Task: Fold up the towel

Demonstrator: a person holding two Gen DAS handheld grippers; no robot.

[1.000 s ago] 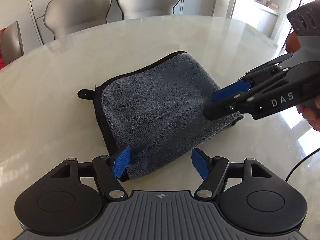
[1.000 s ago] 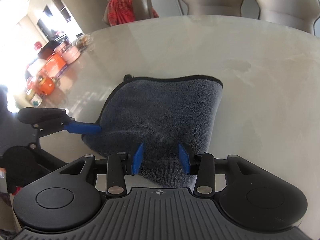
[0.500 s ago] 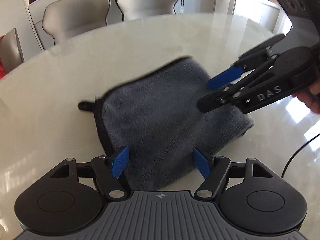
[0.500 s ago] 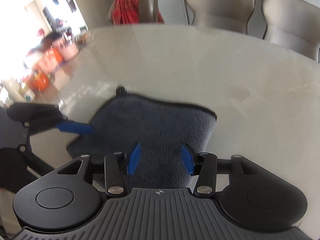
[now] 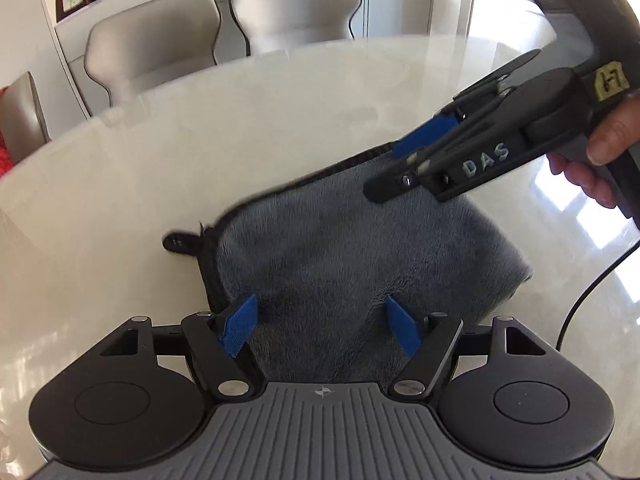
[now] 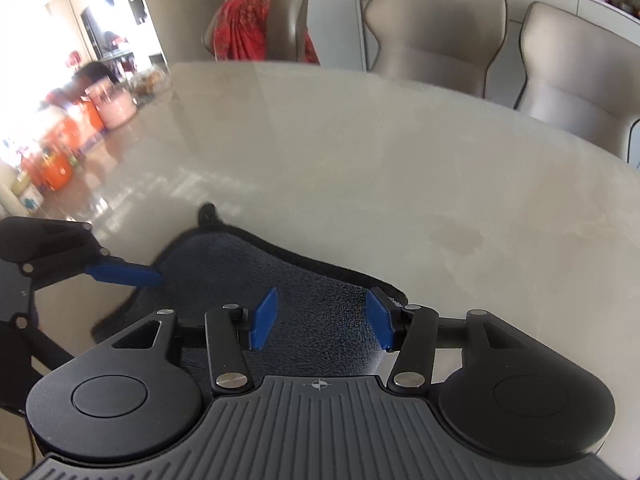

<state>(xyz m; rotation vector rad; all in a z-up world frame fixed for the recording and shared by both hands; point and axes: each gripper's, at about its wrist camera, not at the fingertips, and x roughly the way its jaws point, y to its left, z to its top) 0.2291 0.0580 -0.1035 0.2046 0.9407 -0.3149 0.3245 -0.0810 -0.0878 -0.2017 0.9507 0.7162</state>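
Note:
A grey towel (image 5: 352, 248) with black trim lies folded on the table, its hang loop (image 5: 176, 242) sticking out to the left. My left gripper (image 5: 322, 326) is open, its blue pads spread over the towel's near edge without pinching it. My right gripper (image 5: 404, 164), held by a hand (image 5: 600, 152), hovers over the far right corner. In the right wrist view the towel (image 6: 320, 292) lies under my right gripper (image 6: 320, 316). Its jaws are opening, apart from the cloth. A left gripper pad (image 6: 124, 274) shows by the towel's left edge.
The round beige table (image 5: 200, 140) has bare surface all around the towel. Padded chairs (image 5: 152, 52) stand behind it, one draped with a red cloth (image 6: 248, 28). A black cable (image 5: 580, 296) trails at the right. Orange containers (image 6: 56, 160) sit far left.
My right gripper has lifted and swung toward the towel's far edge while its jaws widened. The towel sits lower and closer in both views. The left gripper's jaws look unchanged.

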